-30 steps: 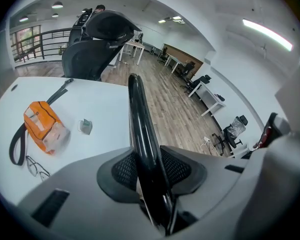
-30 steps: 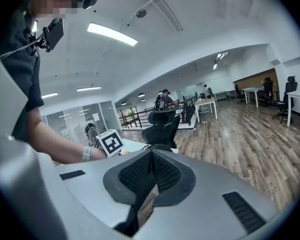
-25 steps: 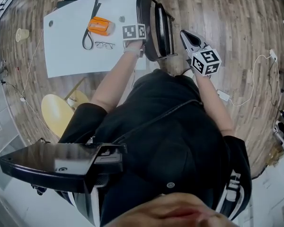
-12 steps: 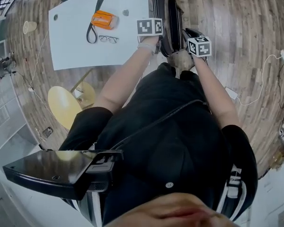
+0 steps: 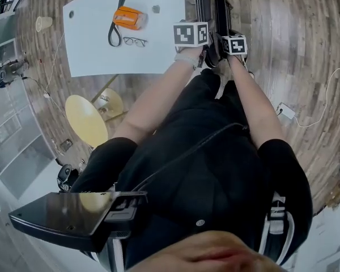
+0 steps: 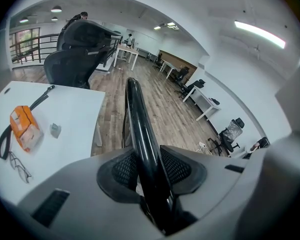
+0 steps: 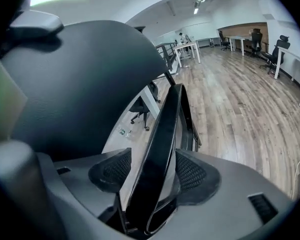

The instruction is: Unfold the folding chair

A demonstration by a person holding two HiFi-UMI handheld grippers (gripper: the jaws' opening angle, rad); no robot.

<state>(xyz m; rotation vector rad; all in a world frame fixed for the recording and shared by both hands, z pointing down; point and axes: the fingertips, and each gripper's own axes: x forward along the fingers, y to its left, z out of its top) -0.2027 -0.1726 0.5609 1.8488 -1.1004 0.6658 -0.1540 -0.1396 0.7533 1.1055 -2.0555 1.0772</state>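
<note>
The glossy black folding chair (image 6: 138, 119) was clamped by the left gripper (image 6: 149, 169); the right gripper (image 7: 151, 176), just opened, straddled it loosely; toppling was risked.

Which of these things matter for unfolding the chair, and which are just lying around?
For the job:
- black folding chair

Just lying about:
- white table
- orange case with a black strap
- glasses
- yellow seat
- paper cup on the floor
</note>
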